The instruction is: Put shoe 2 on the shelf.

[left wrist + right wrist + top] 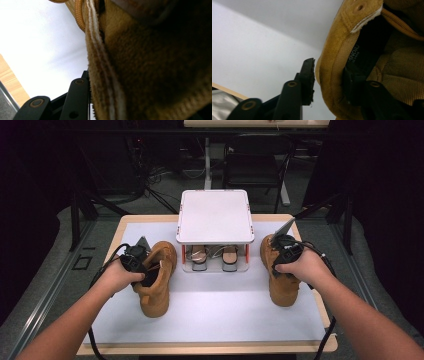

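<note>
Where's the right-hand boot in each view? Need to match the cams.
High view: the right boot stands right of centre, under the right gripper.
Left gripper view: I can't tell; the tan boot there looks like the other one.
Right gripper view: its collar sits centre-right, between the jaws.
Shared landmark: the white mat.

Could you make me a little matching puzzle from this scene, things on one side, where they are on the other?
Things:
1. left boot
2. right boot
3. white rack
4. small shoes

Places:
A. at the table's far middle
B. on the rack's lower level
C. gripped at its collar by the left tongs
D. its collar wall between the right tongs

Pairs: 1-C, 2-D, 3-A, 4-B
</note>
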`<state>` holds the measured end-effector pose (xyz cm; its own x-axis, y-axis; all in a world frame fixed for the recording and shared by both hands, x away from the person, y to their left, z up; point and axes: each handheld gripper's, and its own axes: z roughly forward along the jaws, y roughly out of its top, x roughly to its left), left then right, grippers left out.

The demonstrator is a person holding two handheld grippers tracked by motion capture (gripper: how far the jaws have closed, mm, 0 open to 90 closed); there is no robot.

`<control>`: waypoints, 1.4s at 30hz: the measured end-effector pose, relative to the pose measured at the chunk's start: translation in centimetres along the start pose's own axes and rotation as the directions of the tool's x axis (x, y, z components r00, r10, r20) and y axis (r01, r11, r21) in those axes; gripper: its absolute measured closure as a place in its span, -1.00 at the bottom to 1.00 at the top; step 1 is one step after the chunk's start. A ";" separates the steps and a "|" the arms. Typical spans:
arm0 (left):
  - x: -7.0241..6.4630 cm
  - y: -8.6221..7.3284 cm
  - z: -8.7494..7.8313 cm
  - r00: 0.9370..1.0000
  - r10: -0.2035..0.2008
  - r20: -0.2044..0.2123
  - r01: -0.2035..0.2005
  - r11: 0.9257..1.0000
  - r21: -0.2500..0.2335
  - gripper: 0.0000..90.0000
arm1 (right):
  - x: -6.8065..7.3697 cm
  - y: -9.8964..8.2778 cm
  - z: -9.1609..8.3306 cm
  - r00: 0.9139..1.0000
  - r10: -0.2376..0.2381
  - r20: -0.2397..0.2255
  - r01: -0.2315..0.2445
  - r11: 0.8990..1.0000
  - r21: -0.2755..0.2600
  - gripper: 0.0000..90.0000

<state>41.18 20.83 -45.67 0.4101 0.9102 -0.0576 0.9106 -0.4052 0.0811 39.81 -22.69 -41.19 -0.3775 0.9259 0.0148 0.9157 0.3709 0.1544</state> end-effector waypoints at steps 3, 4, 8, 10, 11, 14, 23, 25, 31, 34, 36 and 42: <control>0.0 0.0 0.0 1.000 0.000 0.000 0.000 1.000 0.000 0.44 | -0.2 0.2 0.1 1.000 -0.013 0.004 0.013 1.000 0.015 0.60; 0.0 0.0 0.0 1.000 -0.001 0.000 0.001 1.000 0.000 0.44 | -0.2 0.2 0.1 1.000 -0.008 0.001 0.008 1.000 0.013 0.63; 0.0 0.0 0.0 1.000 0.000 0.000 0.000 1.000 0.001 0.44 | -0.3 0.1 0.0 1.000 -0.010 -0.002 0.010 1.000 0.009 0.69; 0.0 0.0 0.0 1.000 0.000 0.000 0.000 1.000 0.001 0.44 | -0.1 0.0 0.0 1.000 -0.008 0.003 0.008 1.000 -0.004 0.71; 0.0 0.0 0.0 1.000 0.000 0.000 0.000 1.000 0.001 0.44 | -0.1 0.0 0.0 1.000 -0.008 0.003 0.008 1.000 -0.004 0.71; 0.0 0.0 0.0 1.000 0.000 0.000 0.000 1.000 0.001 0.44 | -0.1 -0.1 -0.1 1.000 -0.024 0.011 0.024 1.000 0.000 0.72; 0.0 0.0 0.0 1.000 0.001 0.001 -0.001 1.000 0.006 0.44 | 1.6 -1.4 -0.6 0.996 -0.083 -0.017 0.084 0.996 0.021 0.72; 0.0 0.0 0.0 1.000 0.002 -0.001 -0.002 1.000 0.005 0.44 | 2.0 -1.7 -0.7 0.995 -0.096 -0.024 0.096 0.995 0.021 0.72; 0.0 0.0 0.0 1.000 0.002 -0.001 -0.002 1.000 0.008 0.44 | 3.0 -2.9 -0.9 0.993 -0.116 -0.030 0.116 0.993 0.024 0.72; -0.1 0.1 0.0 1.000 0.003 -0.003 -0.003 1.000 0.009 0.44 | 3.4 -3.4 -0.9 0.992 -0.123 -0.027 0.124 0.992 0.023 0.71; -0.1 0.1 0.0 1.000 0.008 -0.006 -0.008 1.000 0.010 0.44 | 3.6 -3.5 -0.8 0.992 -0.126 -0.023 0.127 0.992 0.018 0.70; -0.1 0.1 0.0 1.000 0.008 -0.007 -0.008 1.000 0.010 0.44 | 3.7 -3.3 -0.7 0.992 -0.104 -0.067 0.106 0.994 0.033 0.49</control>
<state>41.24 20.73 -45.67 0.4167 0.9077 -0.0496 0.9080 -0.4129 0.0714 35.35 -20.56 -40.93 -0.4789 0.8754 0.0651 0.8745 0.4693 0.1221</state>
